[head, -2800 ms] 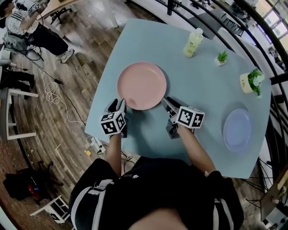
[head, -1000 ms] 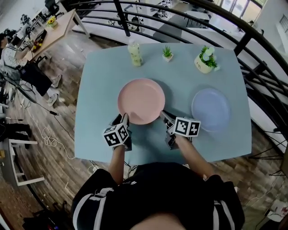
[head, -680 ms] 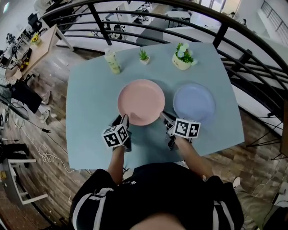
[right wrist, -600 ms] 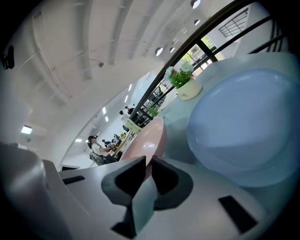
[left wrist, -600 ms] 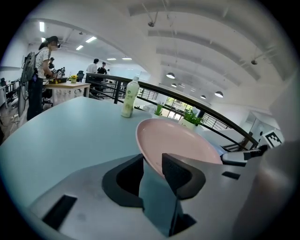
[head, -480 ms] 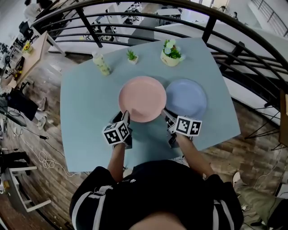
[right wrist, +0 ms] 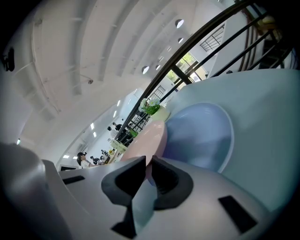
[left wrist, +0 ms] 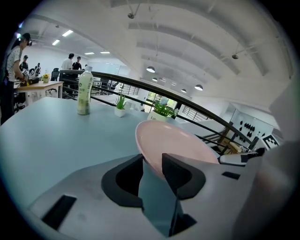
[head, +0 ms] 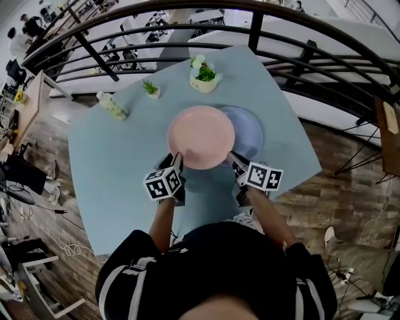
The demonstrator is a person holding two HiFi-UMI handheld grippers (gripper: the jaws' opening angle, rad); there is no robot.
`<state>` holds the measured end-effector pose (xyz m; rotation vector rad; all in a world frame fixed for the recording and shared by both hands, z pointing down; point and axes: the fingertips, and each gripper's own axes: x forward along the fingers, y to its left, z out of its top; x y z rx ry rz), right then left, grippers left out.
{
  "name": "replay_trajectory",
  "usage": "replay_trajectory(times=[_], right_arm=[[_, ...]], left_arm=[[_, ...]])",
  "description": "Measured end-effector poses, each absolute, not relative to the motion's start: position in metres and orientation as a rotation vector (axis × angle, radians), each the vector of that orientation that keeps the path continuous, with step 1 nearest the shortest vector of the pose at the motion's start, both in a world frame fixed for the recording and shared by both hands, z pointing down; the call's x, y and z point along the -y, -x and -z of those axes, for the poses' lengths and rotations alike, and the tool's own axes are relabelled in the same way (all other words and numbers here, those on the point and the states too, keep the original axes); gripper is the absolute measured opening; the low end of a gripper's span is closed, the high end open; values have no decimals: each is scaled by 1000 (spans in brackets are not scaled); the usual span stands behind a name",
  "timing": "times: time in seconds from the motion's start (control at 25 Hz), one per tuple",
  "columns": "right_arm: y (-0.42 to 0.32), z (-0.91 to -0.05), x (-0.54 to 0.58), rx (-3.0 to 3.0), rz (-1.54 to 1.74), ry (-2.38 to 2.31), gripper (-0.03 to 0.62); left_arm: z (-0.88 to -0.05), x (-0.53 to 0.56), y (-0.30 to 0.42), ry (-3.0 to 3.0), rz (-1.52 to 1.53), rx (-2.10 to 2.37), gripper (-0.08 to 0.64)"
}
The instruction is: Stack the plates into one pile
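Observation:
Both grippers hold a pink plate point(head: 200, 136) above the light blue table point(head: 119, 162). My left gripper point(head: 175, 159) is shut on its near left rim, and my right gripper point(head: 229, 157) is shut on its near right rim. The pink plate point(left wrist: 173, 145) runs between the left jaws, and its edge point(right wrist: 152, 140) passes between the right jaws. A lavender plate point(head: 246, 134) lies on the table, partly hidden under the pink plate's right side. In the right gripper view the lavender plate point(right wrist: 201, 136) spreads out just below and right of the pink one.
At the table's far side stand a pale green bottle point(head: 112, 106), a small potted plant point(head: 150, 89) and a cream flower pot point(head: 202, 74). A black railing point(head: 262, 19) runs past the table's far and right edges. Wooden floor point(head: 37, 206) lies to the left.
The pink plate, gripped by both grippers, has been carried right across the table: the lavender plate was apart at its right and now lies partly beneath it.

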<state>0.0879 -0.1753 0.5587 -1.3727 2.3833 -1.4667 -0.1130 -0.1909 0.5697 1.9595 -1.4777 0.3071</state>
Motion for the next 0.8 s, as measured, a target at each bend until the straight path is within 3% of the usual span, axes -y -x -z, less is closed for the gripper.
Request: replay_trajectory(times=[0.8], right_arm=[[-197,-572,165,-2215,1496,1542,44]], left_arm=[[-578,210,-4,-2068,-400,1253,126]])
